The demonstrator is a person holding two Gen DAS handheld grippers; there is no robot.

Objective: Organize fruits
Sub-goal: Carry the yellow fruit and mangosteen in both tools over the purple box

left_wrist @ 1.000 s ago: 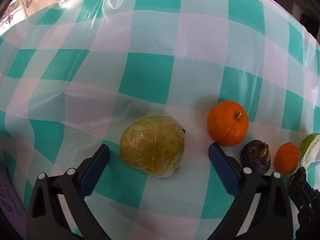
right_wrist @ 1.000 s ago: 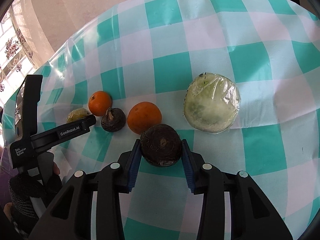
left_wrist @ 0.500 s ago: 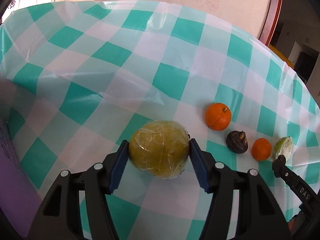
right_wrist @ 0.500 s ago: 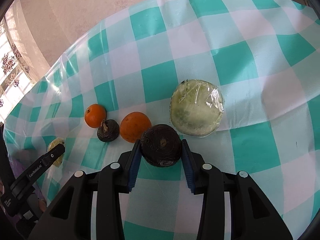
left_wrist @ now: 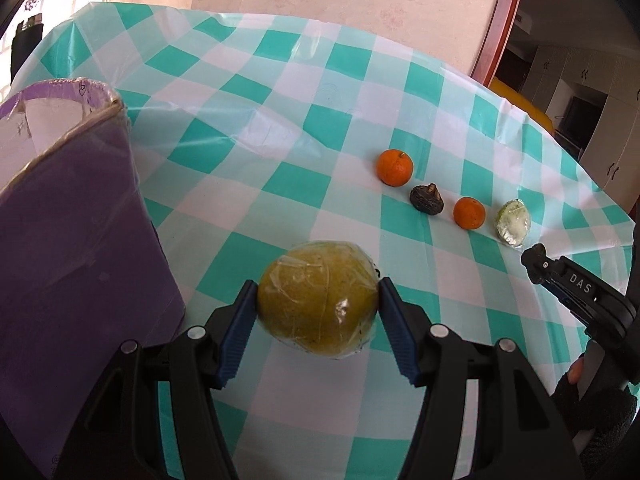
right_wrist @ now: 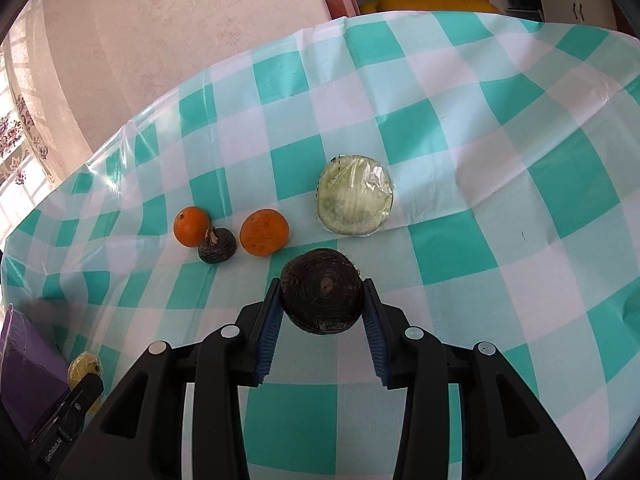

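In the left wrist view, a plastic-wrapped yellow-green fruit (left_wrist: pixel 318 300) is clamped between the 2 blue pads of the left gripper (left_wrist: pixel 318 322), above the teal-and-white checked tablecloth (left_wrist: pixel 248 128). A purple box (left_wrist: pixel 76 216) is seen close on the left, its torn rim at the upper left. Farther off on the right, 4 items are laid in a slanting row on the cloth: an orange (left_wrist: pixel 394 167), a dark wrinkled fruit with a stem (left_wrist: pixel 427 198), a smaller orange (left_wrist: pixel 469 212) and a wrapped pale green fruit half (left_wrist: pixel 513 223). A black arm of the right gripper is seen at the right edge, with a gloved hand (left_wrist: pixel 600 412) under it. In the right wrist view, a round dark brown fruit (right_wrist: pixel 322 291) is clamped between the pads of the right gripper (right_wrist: pixel 322 314), above the cloth. Just beyond it lie the smaller orange (right_wrist: pixel 264 232) and, to the right, the wrapped pale green half (right_wrist: pixel 355 199), cut face up. At the left, the dark wrinkled fruit (right_wrist: pixel 217 245) is seen touching the other orange (right_wrist: pixel 191 226). At the lower left corner, the wrapped yellow-green fruit (right_wrist: pixel 83 365) is partly seen beside the purple box (right_wrist: pixel 28 376).
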